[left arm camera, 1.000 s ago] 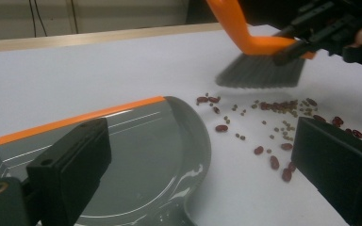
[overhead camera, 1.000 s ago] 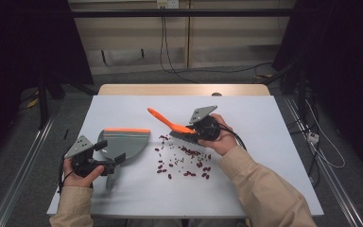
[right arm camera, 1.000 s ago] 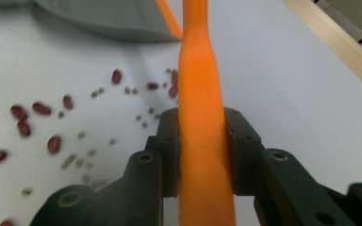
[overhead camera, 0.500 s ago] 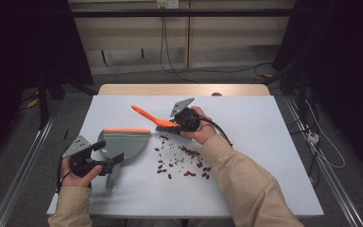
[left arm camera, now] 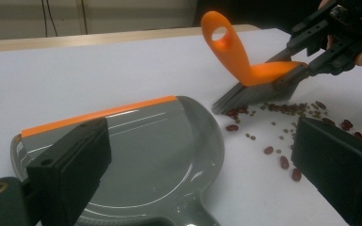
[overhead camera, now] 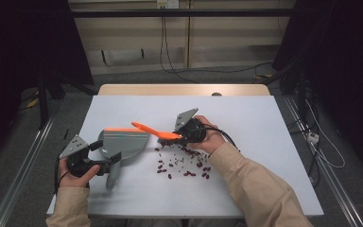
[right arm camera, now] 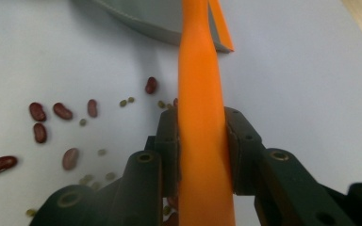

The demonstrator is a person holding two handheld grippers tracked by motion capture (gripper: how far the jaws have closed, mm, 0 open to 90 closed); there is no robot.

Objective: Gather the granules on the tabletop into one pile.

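A grey dustpan point(overhead camera: 125, 144) with an orange front lip lies on the white table point(overhead camera: 274, 142), left of centre. My left gripper point(overhead camera: 105, 163) stands open at the pan's handle end, one jaw on each side of it and well apart point(left arm camera: 200, 141). My right gripper point(overhead camera: 177, 135) is shut on the orange handle of a small brush point(overhead camera: 156, 131). The brush's grey bristles point(left arm camera: 252, 94) rest on the table just right of the pan point(left arm camera: 146, 150). Several red beans and small green ones point(overhead camera: 184, 163) are scattered below and right of the brush point(right arm camera: 200, 70).
The beans point(left arm camera: 283, 136) spread from the pan's right rim toward the person's right sleeve point(overhead camera: 246, 184). A wooden strip point(overhead camera: 184, 90) runs along the table's far edge. Cables hang on the wall behind and lie on the floor at the right.
My right gripper has carried the brush left toward the dustpan, then down, so its handle tip now reaches over the pan's orange lip. The left gripper and the pan have stayed put.
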